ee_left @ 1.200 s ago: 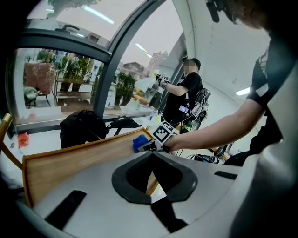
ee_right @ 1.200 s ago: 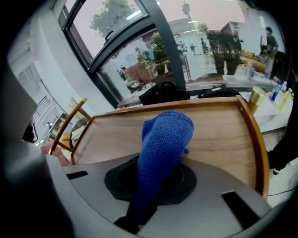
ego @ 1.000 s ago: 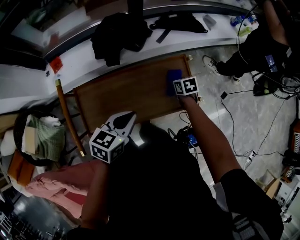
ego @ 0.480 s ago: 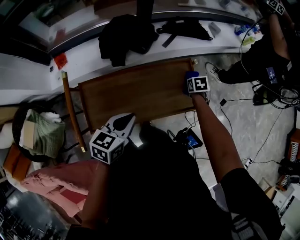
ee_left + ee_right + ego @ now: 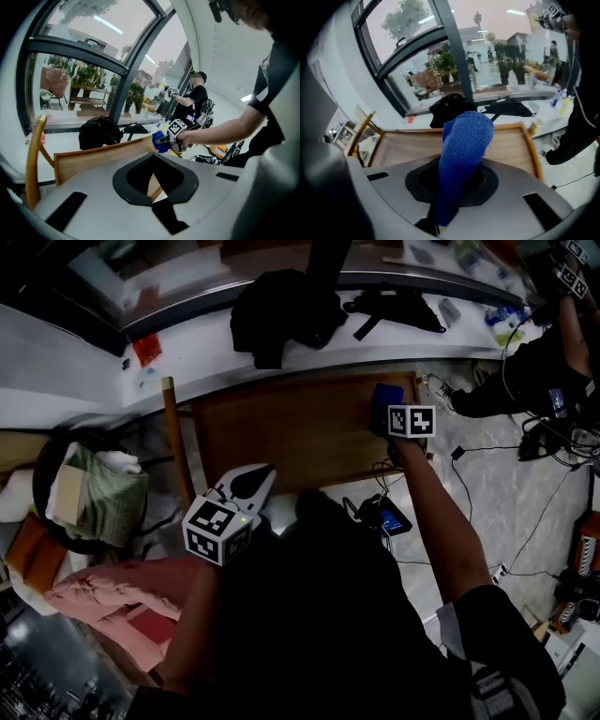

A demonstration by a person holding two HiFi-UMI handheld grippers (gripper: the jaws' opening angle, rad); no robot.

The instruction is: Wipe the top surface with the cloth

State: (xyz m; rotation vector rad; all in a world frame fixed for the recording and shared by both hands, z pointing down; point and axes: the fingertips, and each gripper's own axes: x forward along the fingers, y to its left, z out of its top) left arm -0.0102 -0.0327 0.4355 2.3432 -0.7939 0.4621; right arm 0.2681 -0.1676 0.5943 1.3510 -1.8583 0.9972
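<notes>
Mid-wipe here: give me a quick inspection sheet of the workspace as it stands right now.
Surface: wooden top bare apart from the cloth.
Job's things: blue cloth at the top's right end.
Clutter: nothing seen on the top; black jacket on the white ledge behind; basket on the floor at left.
Grippers: right tool shut on the blue cloth; left tool shut, empty, by the near edge.
Cables: black cables on the floor at right.
Surroundings: another person at far right; windows beyond the ledge.
</notes>
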